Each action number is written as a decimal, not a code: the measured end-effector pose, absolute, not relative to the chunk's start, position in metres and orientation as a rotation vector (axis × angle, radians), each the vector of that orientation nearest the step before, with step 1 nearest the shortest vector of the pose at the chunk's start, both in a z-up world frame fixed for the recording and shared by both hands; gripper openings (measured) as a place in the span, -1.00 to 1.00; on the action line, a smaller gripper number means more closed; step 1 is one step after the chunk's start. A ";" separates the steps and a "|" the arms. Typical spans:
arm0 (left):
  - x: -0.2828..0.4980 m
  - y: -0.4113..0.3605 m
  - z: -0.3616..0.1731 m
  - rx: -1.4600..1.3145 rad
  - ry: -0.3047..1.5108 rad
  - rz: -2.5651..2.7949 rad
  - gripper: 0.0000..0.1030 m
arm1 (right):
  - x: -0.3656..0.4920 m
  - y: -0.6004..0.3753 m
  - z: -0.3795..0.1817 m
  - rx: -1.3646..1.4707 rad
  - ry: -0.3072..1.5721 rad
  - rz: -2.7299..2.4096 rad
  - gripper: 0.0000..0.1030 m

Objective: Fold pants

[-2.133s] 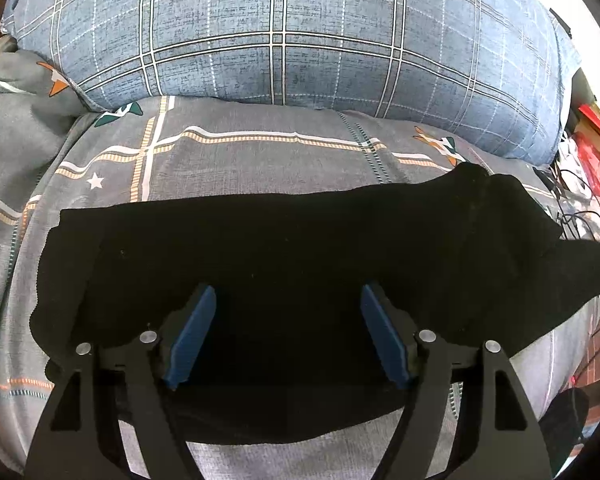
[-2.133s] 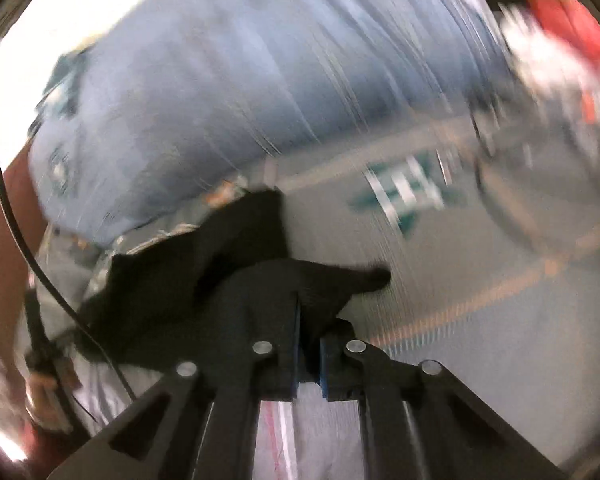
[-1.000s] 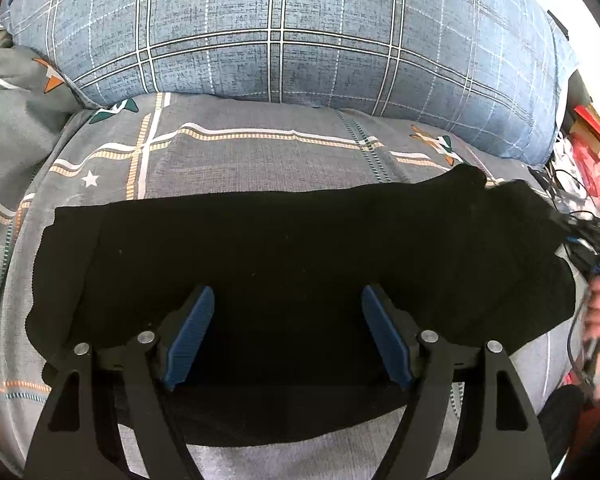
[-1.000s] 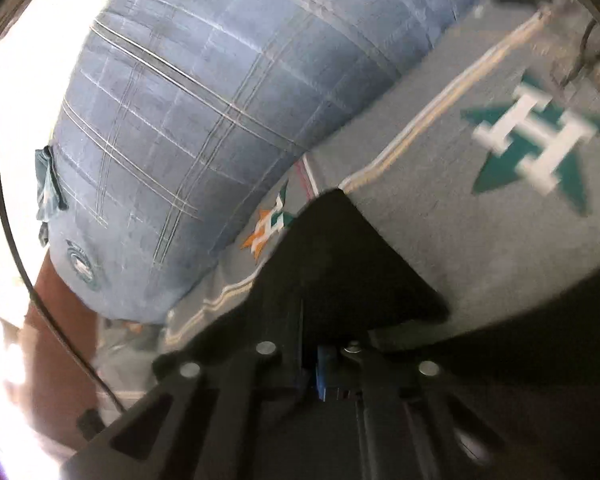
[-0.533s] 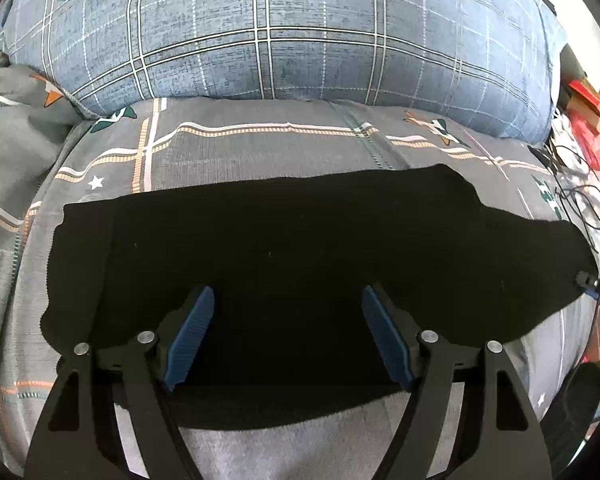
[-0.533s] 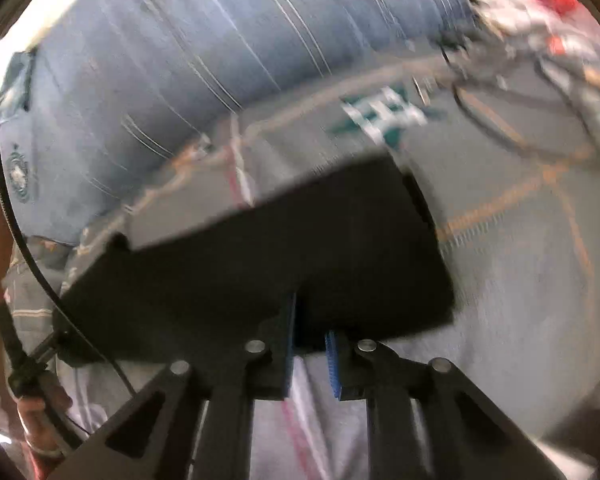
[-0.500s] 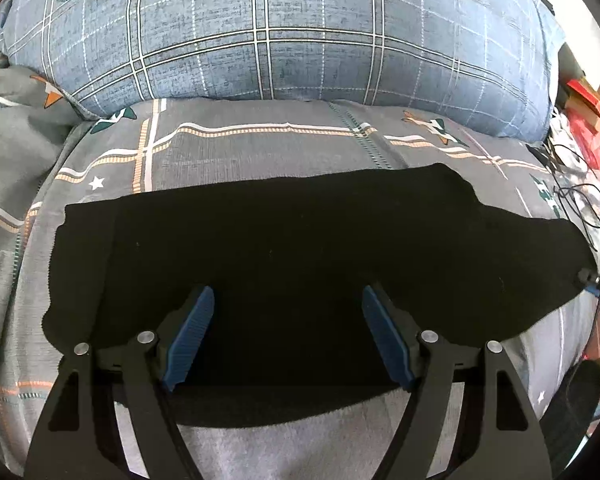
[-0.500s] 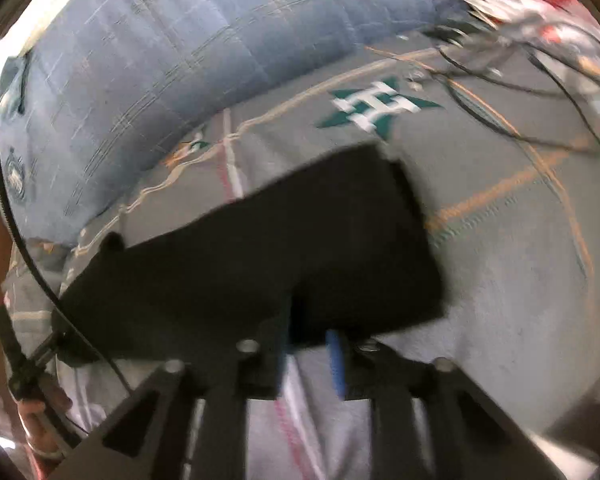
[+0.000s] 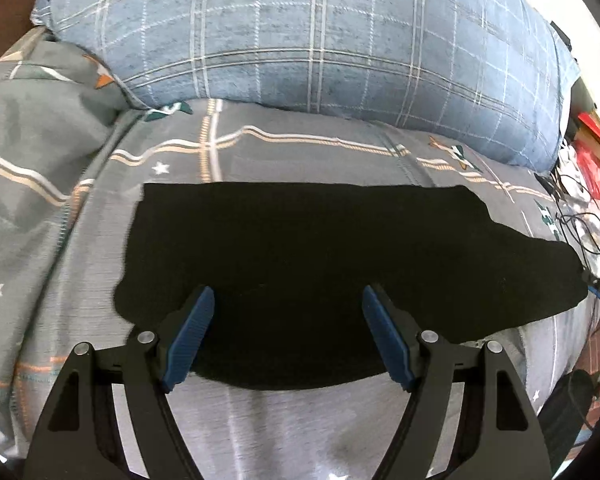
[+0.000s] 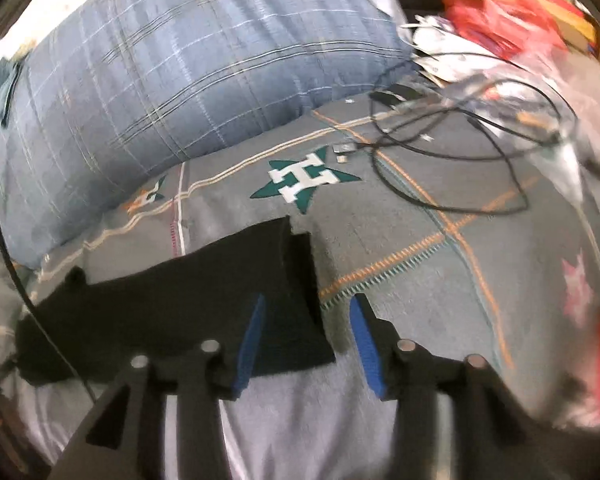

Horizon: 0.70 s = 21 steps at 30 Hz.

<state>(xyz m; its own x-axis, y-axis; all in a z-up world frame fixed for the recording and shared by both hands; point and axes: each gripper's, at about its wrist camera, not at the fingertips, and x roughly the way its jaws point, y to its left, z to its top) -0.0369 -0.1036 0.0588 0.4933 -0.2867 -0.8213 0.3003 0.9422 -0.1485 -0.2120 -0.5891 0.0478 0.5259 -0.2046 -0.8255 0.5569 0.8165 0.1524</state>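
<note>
Black pants (image 9: 320, 264) lie folded flat across your grey patterned bedspread (image 9: 300, 152), below the blue plaid pillow (image 9: 320, 40).

Your left gripper (image 9: 288, 336) hovers over the near edge of the pants, jaws wide and gripping nothing. Your right gripper (image 10: 306, 336) is opening, its blue pads (image 10: 252, 340) clear of the cloth, with the pants' end corner lying between them. Loose black cables (image 10: 452, 148) sprawl on the bedspread to the right.

Bedroom in a home. Bed covered by a grey sheet with orange-and-white stripes, stars and a green star emblem (image 10: 304, 178). Large blue plaid pillow (image 9: 320, 40) at its far side. Tangled black cables (image 10: 452, 140) and a blurred red clutter pile (image 10: 512, 8) sit bedside.
</note>
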 end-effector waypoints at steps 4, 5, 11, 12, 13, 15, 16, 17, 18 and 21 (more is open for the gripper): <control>-0.037 -0.088 0.060 -0.004 0.992 -0.326 0.49 | -0.202 -0.574 0.039 0.316 0.973 -0.438 -0.89; -0.038 -0.086 0.061 -0.007 0.991 -0.320 0.49 | -0.204 -0.570 0.043 0.287 0.968 -0.436 -0.90; -0.033 -0.071 0.058 -0.049 0.997 -0.294 0.49 | -0.200 -0.584 0.024 0.236 1.103 -0.539 -0.44; -0.035 -0.068 0.058 -0.056 0.994 -0.294 0.49 | -0.202 -0.583 0.028 0.230 1.090 -0.538 -0.45; -0.036 -0.064 0.059 -0.058 0.990 -0.287 0.49 | -0.204 -0.580 0.034 0.225 1.071 -0.534 -0.46; -0.035 -0.056 0.058 -0.061 0.990 -0.269 0.49 | -0.207 -0.572 0.049 0.228 1.022 -0.539 -0.45; -0.034 -0.051 0.058 -0.075 0.994 -0.260 0.49 | -0.209 -0.566 0.057 0.242 0.987 -0.524 -0.41; -0.033 -0.047 0.058 -0.086 0.995 -0.257 0.49 | -0.210 -0.558 0.067 0.271 0.938 -0.482 -0.25; -0.032 -0.043 0.059 -0.101 0.994 -0.254 0.49 | -0.211 -0.551 0.074 0.297 0.896 -0.438 -0.06; -0.032 -0.031 0.062 -0.152 0.978 -0.249 0.50 | -0.202 -0.516 0.091 0.387 0.754 -0.198 0.31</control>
<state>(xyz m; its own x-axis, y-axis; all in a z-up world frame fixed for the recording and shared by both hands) -0.0322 -0.0311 0.0623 0.5337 -0.2763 -0.7992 0.1400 0.9609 -0.2387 -0.2022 -0.5165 0.0914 0.7152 -0.0366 -0.6980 0.3106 0.9112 0.2705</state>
